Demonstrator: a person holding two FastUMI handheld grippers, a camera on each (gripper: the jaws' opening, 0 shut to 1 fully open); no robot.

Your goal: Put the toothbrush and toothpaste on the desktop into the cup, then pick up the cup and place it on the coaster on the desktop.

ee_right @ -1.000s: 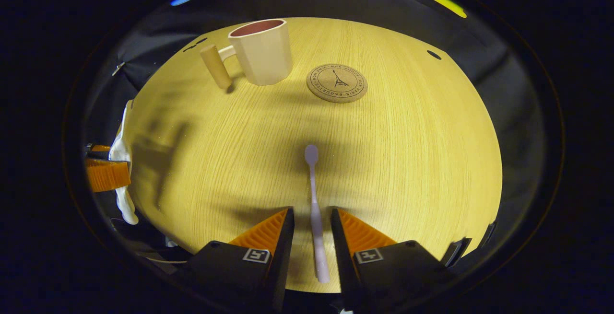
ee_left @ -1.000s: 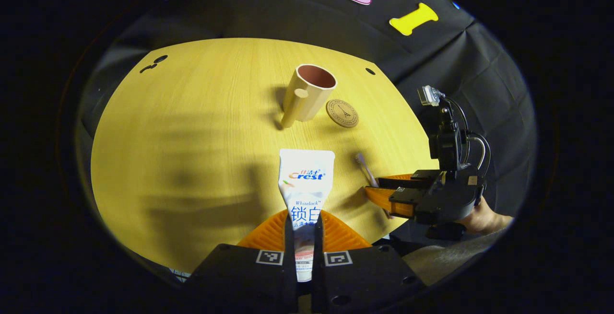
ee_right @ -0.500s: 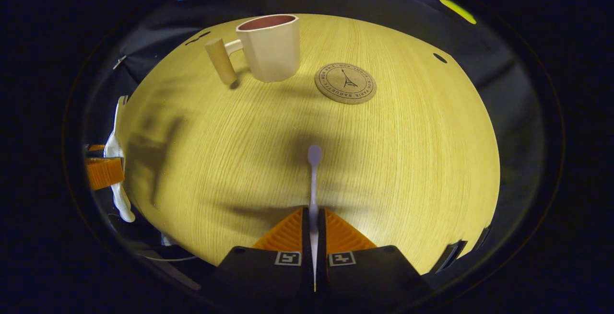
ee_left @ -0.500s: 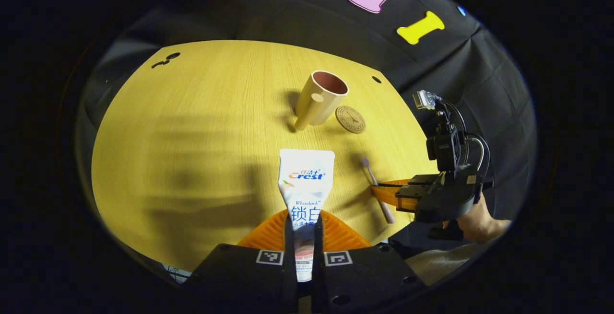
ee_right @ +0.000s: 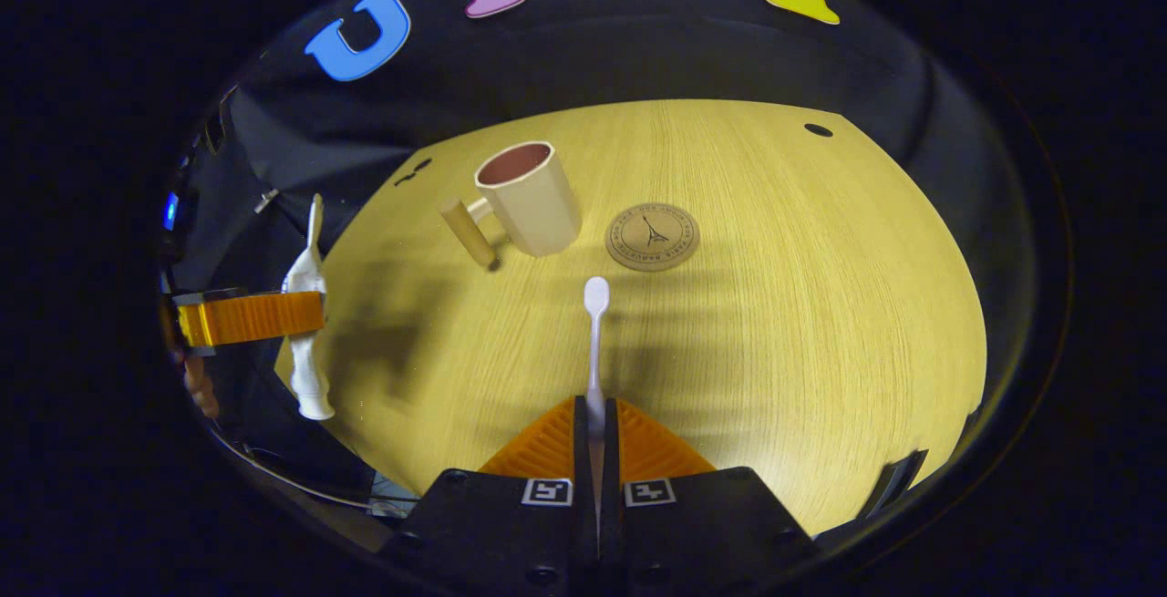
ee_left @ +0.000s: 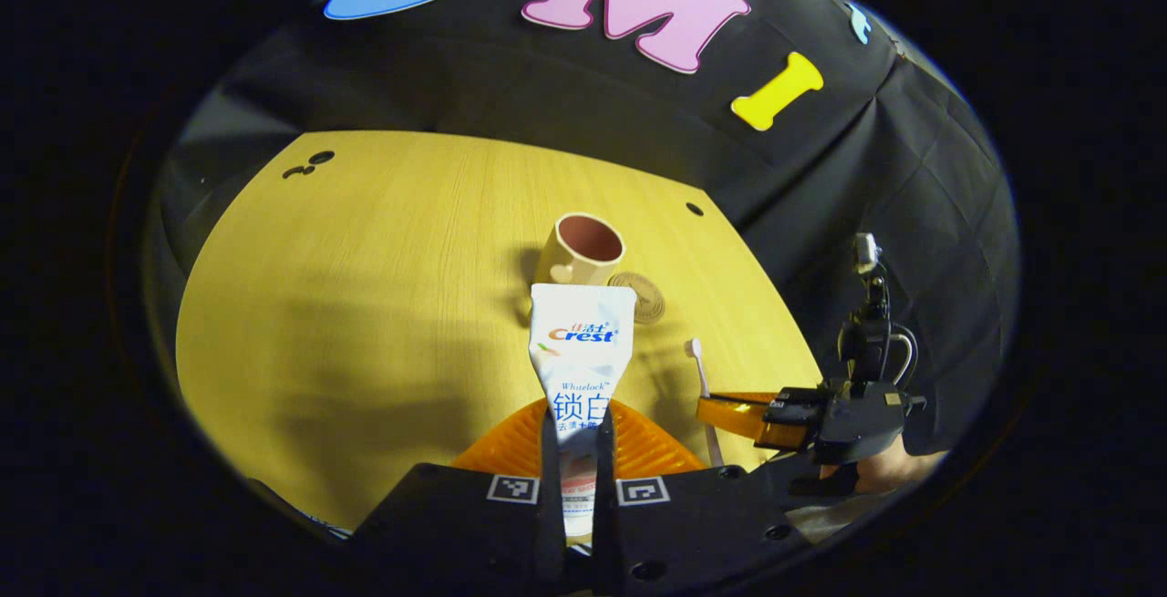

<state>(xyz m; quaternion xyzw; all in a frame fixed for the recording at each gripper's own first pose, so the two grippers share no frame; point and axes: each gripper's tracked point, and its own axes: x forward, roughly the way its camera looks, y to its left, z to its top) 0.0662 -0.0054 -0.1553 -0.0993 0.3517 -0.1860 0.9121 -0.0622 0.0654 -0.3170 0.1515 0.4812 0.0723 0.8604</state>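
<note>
Both lifted off the yellow wooden counter [ee_right: 821, 324]: my left tongs [ee_left: 576, 437] clamp the white toothpaste tube [ee_left: 580, 351], right tongs [ee_right: 595, 424] pinch the white plastic toothbrush [ee_right: 594, 333], both aimed at the beige faceted cup [ee_right: 529, 200].

recording booth, black cloth wall [ee_left: 511, 77]; wooden desktop [ee_right: 775, 305]

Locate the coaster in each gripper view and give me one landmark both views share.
Left gripper view: the coaster lies just right of centre, partly behind the toothpaste, beside the cup.
Right gripper view: the coaster lies slightly above centre, right of the cup.
Shared landmark: the cup, directly left of the coaster.
</note>
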